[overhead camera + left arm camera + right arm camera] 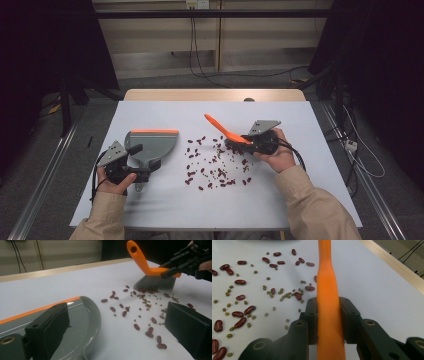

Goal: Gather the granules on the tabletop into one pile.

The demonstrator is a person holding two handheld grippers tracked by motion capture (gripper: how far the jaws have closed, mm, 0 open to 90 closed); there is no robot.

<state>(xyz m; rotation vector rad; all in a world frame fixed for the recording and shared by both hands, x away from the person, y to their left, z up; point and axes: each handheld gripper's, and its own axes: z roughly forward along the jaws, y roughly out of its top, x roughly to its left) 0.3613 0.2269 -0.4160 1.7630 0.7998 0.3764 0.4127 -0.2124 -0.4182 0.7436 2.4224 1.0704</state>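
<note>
While both beige-sleeved forearms come in from the near edge of the white bench (165, 205), each hand carries a black two-jaw gripper. On the left side, the left gripper (142, 165) lies over the handle of a grey plastic dustpan with an orange front lip (152, 142); whether its fingers (48, 326) press on that handle cannot be told, since in the left gripper view they stand wide apart with the pan's grey rim beside one of them. The dustpan lies flat on the bench, its orange lip on the far side. Between the two hands, a scatter of dark red kidney beans (215, 167) and small green mung beans (265, 287) is spread across the middle of the bench, near the pan's right side but apart from it. On the right side, the right gripper (250, 141) has its fingers (310, 317) clenched on the orange handle of a small hand brush (225, 131), one on each side of it. The brush's grey bristles (153, 282) rest on the bench at the right edge of the bean scatter, and its handle slants up and away toward the far left. Beyond the bench, cables trail across a grey floor.
</note>
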